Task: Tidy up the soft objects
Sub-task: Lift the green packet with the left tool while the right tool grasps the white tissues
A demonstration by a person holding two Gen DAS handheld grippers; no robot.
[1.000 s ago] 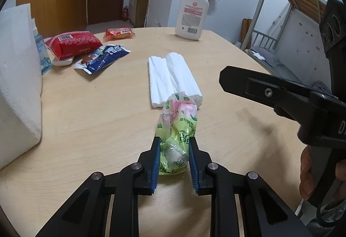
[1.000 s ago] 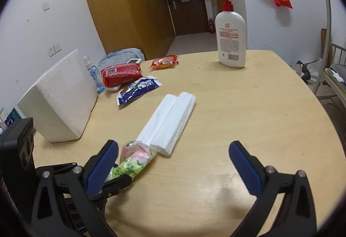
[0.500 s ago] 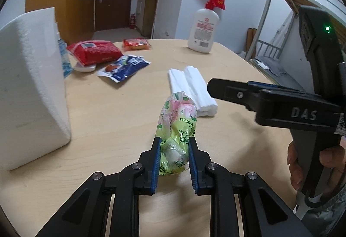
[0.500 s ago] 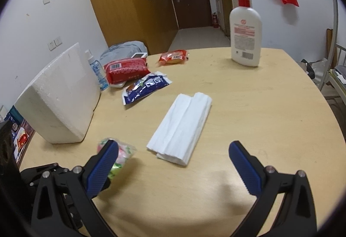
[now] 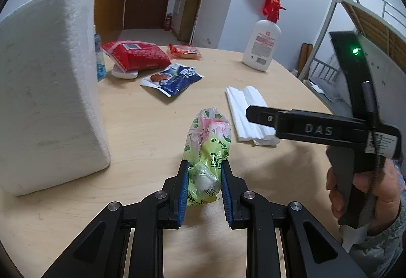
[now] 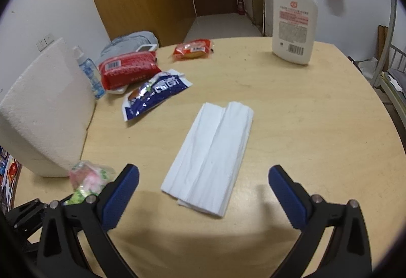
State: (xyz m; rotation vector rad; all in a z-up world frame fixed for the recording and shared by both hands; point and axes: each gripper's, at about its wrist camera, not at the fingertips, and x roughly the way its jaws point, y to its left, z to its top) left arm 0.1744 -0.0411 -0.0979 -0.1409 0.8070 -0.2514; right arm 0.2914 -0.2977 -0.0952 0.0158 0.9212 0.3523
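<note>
My left gripper [image 5: 204,171] is shut on the end of a green and pink flowered plastic tissue wrapper [image 5: 209,143], held just above the round wooden table [image 5: 152,125]. The wrapper also shows in the right wrist view [image 6: 87,180], at lower left. A folded stack of white tissues [image 6: 212,153] lies on the table in front of my right gripper [image 6: 203,189], which is open and empty, its jaws wide either side of the stack's near end. The stack shows in the left wrist view [image 5: 247,110], partly behind the right gripper's body [image 5: 317,128].
A white foam block [image 5: 48,90] stands at the left. Behind it lie a red packet [image 5: 138,54], a blue snack bag [image 5: 175,79], a small orange packet [image 5: 185,51] and a small spray bottle [image 6: 87,70]. A white lotion pump bottle [image 6: 294,19] stands at the far edge.
My left gripper has carried the wrapper left, away from the tissue stack and toward the foam block. My right gripper has moved forward over the tissue stack, still open.
</note>
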